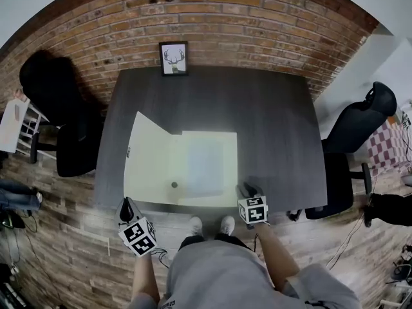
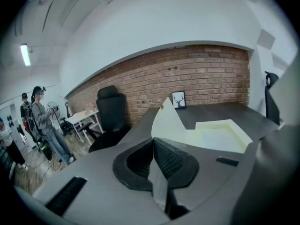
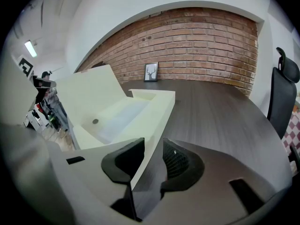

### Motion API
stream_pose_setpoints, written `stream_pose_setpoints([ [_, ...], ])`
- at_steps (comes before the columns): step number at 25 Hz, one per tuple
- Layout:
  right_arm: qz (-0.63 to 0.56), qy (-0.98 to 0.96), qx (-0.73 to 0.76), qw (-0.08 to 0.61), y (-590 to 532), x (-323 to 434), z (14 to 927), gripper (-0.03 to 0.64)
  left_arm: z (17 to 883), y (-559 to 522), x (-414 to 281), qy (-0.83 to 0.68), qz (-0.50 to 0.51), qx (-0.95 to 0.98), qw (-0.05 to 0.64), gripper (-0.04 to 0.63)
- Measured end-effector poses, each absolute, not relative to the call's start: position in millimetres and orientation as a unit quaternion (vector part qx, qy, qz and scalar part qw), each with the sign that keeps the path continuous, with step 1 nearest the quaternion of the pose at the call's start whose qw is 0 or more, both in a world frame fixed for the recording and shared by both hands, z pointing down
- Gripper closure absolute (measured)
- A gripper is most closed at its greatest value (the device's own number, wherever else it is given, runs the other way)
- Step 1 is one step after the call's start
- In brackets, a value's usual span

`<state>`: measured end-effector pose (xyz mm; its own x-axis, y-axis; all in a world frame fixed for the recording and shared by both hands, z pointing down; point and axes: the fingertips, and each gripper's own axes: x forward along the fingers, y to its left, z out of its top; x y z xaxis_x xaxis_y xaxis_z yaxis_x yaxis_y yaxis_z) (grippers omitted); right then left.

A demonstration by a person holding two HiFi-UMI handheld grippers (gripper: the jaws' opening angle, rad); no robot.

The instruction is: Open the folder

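Observation:
A pale cream folder (image 1: 206, 159) lies open on the dark table (image 1: 277, 121), its left flap (image 1: 148, 153) raised at a slant. A small dark round fastener (image 1: 174, 185) sits on its inside near the front. My left gripper (image 1: 127, 208) hangs off the table's front left corner, apart from the folder. In the left gripper view this gripper (image 2: 153, 142) is shut with nothing in it, and the flap (image 2: 168, 121) stands beyond it. My right gripper (image 1: 246, 190) is at the folder's front right corner. Its jaws (image 3: 153, 142) stand narrowly open, with the folder's edge (image 3: 154, 116) running into the gap.
A framed deer picture (image 1: 174, 58) leans on the brick wall at the table's back edge. Black office chairs stand to the left (image 1: 71, 127) and right (image 1: 360, 127) of the table. People (image 2: 44, 121) stand by a white table (image 2: 82, 118) far to the left.

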<state>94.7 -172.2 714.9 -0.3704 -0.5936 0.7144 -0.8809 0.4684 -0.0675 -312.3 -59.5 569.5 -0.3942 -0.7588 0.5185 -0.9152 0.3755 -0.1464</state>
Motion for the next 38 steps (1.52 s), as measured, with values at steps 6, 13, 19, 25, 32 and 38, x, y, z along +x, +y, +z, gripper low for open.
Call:
stream_pose_setpoints([
  [6, 0.224, -0.797, 0.460, 0.320, -173, 91, 715, 0.518, 602, -53, -354, -0.818, 0.227, 0.480, 0.221, 0.591],
  [13, 0.221, -0.798, 0.457, 0.324, -172, 89, 716, 0.518, 634, -48, -379, -0.824, 0.233, 0.449, 0.255, 0.591],
  [19, 0.222, -0.798, 0.456, 0.325, -172, 88, 715, 0.520, 651, -50, -390, -0.821, 0.251, 0.438, 0.268, 0.590],
  [25, 0.222, -0.796, 0.458, 0.327, -172, 87, 715, 0.525, 647, -50, -392, -0.822, 0.255, 0.438, 0.260, 0.566],
  [32, 0.223, -0.797, 0.455, 0.329, -173, 88, 715, 0.523, 631, -48, -388, -0.823, 0.250, 0.447, 0.247, 0.540],
  [38, 0.226, -0.797, 0.458, 0.322, -175, 86, 709, 0.523, 602, -54, -378, -0.825, 0.248, 0.463, 0.209, 0.534],
])
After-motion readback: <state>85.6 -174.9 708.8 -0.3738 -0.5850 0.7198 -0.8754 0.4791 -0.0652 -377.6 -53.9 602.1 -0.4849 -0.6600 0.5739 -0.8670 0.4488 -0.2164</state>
